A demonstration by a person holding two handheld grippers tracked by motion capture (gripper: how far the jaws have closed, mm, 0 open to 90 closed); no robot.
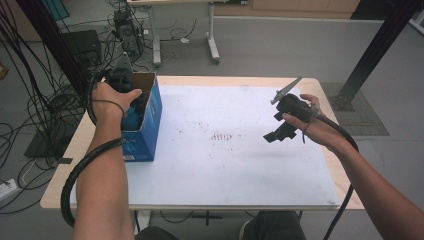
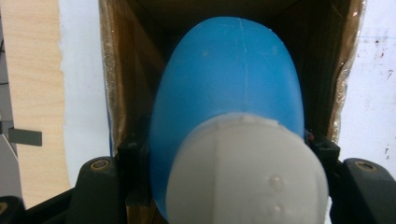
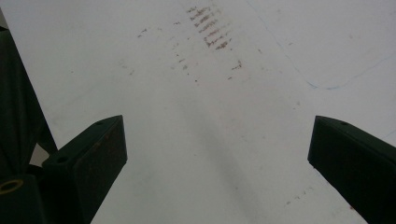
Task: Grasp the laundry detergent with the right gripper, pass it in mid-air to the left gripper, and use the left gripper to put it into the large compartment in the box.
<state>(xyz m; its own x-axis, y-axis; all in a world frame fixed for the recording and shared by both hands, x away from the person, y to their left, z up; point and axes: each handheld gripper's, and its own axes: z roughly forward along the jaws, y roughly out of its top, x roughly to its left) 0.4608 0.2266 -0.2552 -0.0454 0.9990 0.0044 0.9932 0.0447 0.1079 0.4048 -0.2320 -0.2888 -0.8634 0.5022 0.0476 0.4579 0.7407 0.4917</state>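
In the left gripper view, a blue plastic bottle with a white cap points down into an open cardboard box. My left gripper is shut on it, one black jaw pressing each side just below the cap. In the high view, the left gripper reaches into the blue-sided box at the table's left edge, where a bit of the bottle shows. My right gripper hovers over the right half of the table, open, with nothing between its jaws.
A white mat covers the wooden table, with a patch of brown marks near its middle. Cables hang and lie on the floor at the left. A black post stands at the far right, and another table's legs stand behind.
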